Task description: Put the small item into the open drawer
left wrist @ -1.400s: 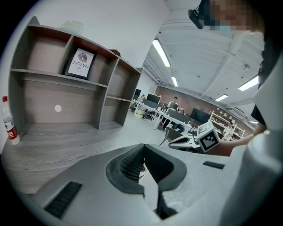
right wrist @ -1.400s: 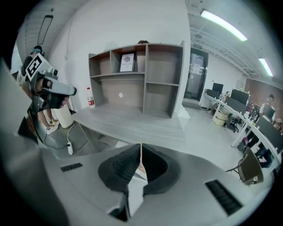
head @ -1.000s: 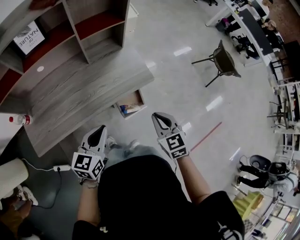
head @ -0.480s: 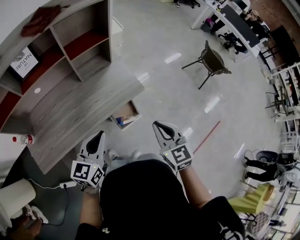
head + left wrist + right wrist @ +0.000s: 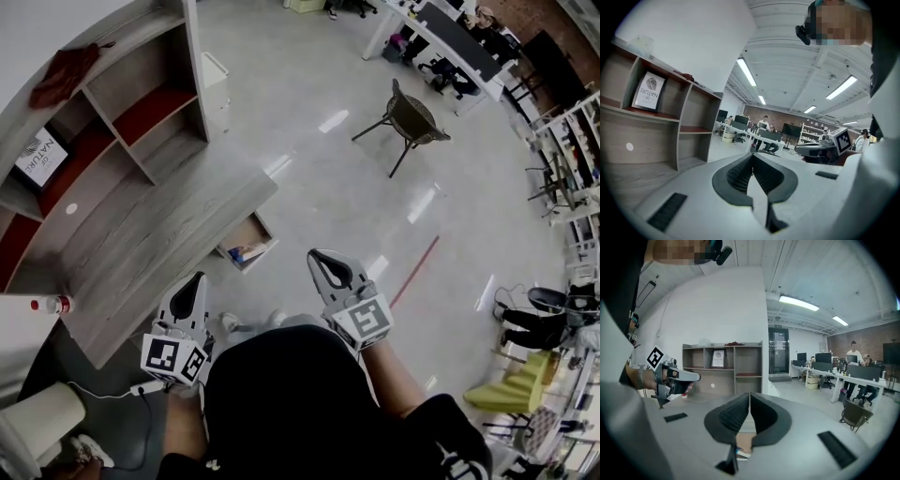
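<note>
The open drawer (image 5: 246,242) juts out of the grey wooden desk (image 5: 141,244), low over the floor. A small blue and white item (image 5: 240,251) lies inside it, and shows again under the right jaws as the small item (image 5: 743,453). My left gripper (image 5: 199,276) is held near the desk's front edge, jaws shut with nothing between them; its tips meet in the left gripper view (image 5: 752,154). My right gripper (image 5: 314,253) hangs to the right of the drawer, well above it, also shut and holding nothing (image 5: 749,393). Both point roughly level.
Shelves (image 5: 141,103) with a framed card (image 5: 39,159) and a reddish cloth (image 5: 61,75) rise behind the desk. A red-capped bottle (image 5: 47,304) lies at the desk's left end. A chair (image 5: 408,117) stands on the shiny floor beyond, and a power strip (image 5: 145,386) lies below.
Both grippers have risen, still shut. The head view has pulled back, so the desk and drawer look smaller and farther below.
</note>
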